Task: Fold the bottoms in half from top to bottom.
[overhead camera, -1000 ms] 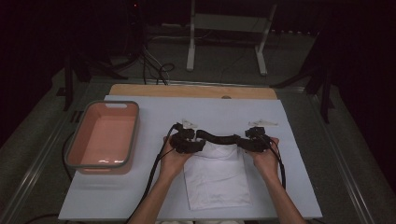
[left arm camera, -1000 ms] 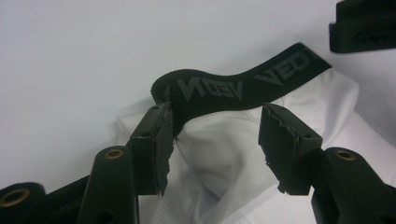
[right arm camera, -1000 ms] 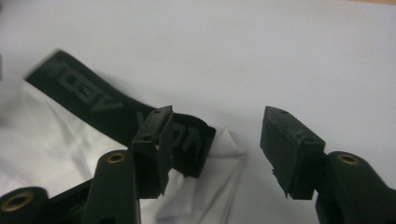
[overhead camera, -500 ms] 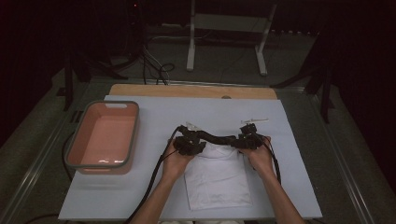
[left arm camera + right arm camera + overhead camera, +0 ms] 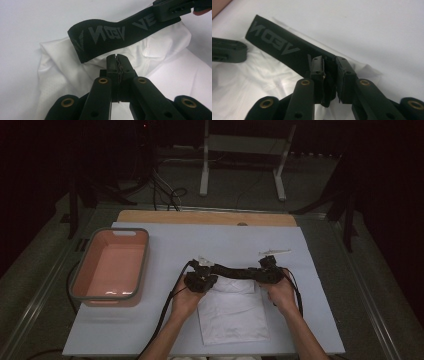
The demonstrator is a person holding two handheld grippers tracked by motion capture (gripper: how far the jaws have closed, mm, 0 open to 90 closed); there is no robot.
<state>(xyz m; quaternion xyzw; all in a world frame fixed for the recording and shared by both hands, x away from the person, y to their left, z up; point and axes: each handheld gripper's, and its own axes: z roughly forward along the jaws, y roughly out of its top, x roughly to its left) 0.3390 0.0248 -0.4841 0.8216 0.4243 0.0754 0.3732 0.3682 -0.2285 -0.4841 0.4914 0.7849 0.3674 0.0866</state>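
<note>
A white garment [image 5: 232,315] lies flat on the white table cover near the front edge. Its black elastic waistband [image 5: 235,271] with grey lettering is stretched between my two grippers. My left gripper [image 5: 202,279] holds the band's left end and my right gripper [image 5: 270,270] its right end. In the left gripper view the jaws [image 5: 117,57] are shut at the waistband's [image 5: 112,32] lower edge, over white cloth [image 5: 162,75]. In the right gripper view the jaws [image 5: 329,61] are shut with black waistband [image 5: 274,45] bunched between them.
A pink tray [image 5: 80,270] with a grey rim stands at the left of the table. A wooden board [image 5: 200,217] runs along the far edge, with metal stand legs [image 5: 205,170] on the floor beyond. Bare cover lies behind and to the right of the garment.
My right gripper has drifted slightly left and away from the person, taking its end of the waistband along. The left gripper has barely moved. Both stay shut.
</note>
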